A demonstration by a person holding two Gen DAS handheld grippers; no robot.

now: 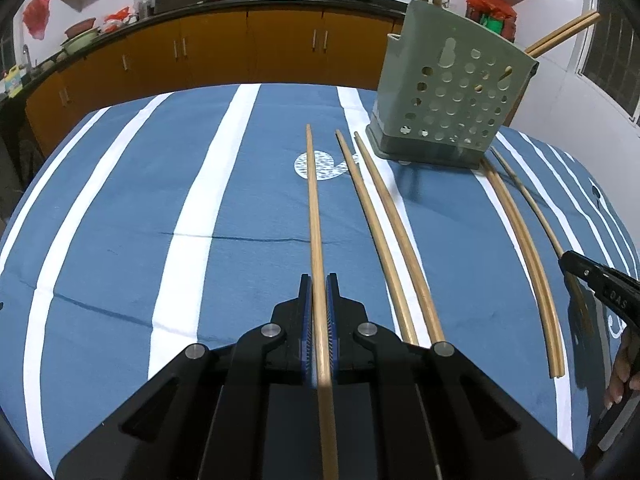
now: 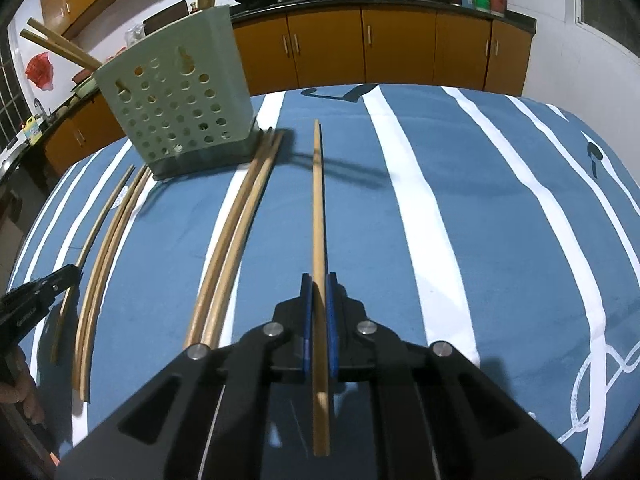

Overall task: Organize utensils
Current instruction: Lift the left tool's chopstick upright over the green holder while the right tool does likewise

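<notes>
Chopsticks (image 1: 400, 248) loose beside perforated holder (image 1: 452, 100), left tongs (image 1: 319, 280) and right tongs (image 2: 319, 280) each gripping 1.

Rear of held chopstick (image 1: 316, 240) cut off at bottom edge. Lower ends of chopsticks in holder (image 1: 448, 96) hidden behind perforated wall. Right tool (image 1: 592, 276) cropped at frame edge.

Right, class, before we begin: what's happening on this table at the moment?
A person is sorting chopsticks with a handheld gripper in each hand. The left gripper is shut on one chopstick, and the right gripper is shut on another chopstick. Two pairs of chopsticks lie loose on the striped blue tablecloth. The green perforated holder already has chopsticks in it.
</notes>
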